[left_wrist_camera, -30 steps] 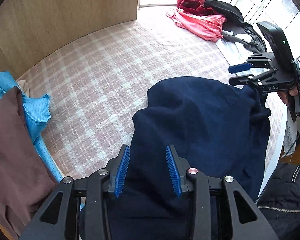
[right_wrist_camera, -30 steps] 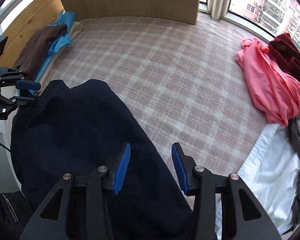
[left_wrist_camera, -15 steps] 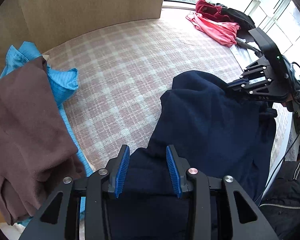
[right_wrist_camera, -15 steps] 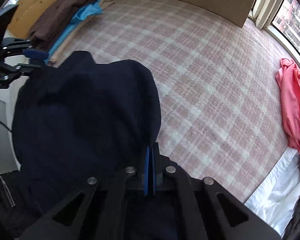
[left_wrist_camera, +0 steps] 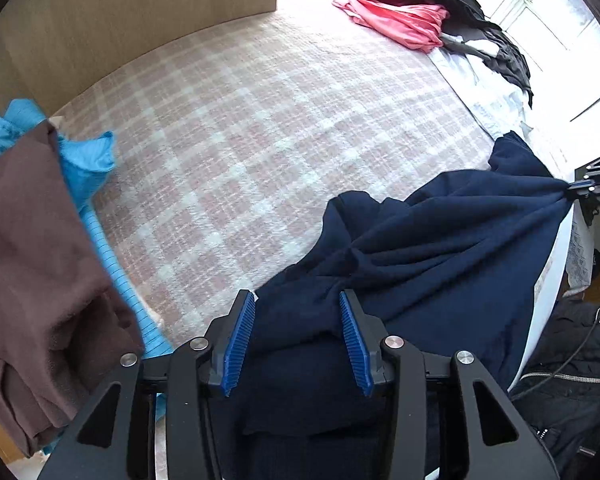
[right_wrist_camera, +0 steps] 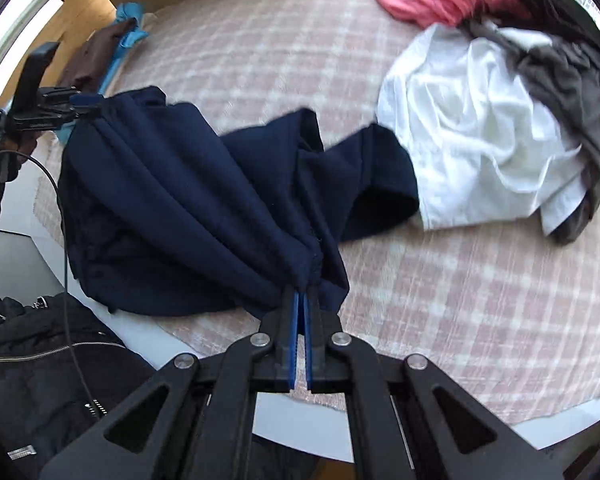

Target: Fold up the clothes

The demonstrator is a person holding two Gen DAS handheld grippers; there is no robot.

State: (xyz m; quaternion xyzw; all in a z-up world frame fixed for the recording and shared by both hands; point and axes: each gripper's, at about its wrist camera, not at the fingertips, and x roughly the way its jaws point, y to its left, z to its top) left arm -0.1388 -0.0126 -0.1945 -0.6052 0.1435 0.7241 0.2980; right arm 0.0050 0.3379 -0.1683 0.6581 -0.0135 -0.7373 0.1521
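R claw point(right_wrist_camera: 300, 300) clamped on navy garment point(right_wrist_camera: 188, 200)

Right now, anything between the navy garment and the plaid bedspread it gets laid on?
Nothing visible on the pink plaid bedspread ahead of the dark navy fleece garment; only the crumpled white garment abuts its far sleeve.

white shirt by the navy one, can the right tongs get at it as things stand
Probably not yet: the right tongs are shut on the navy garment, stretched toward the left tongs. The white shirt lies uncovered nearby, so the path looks free once they release.
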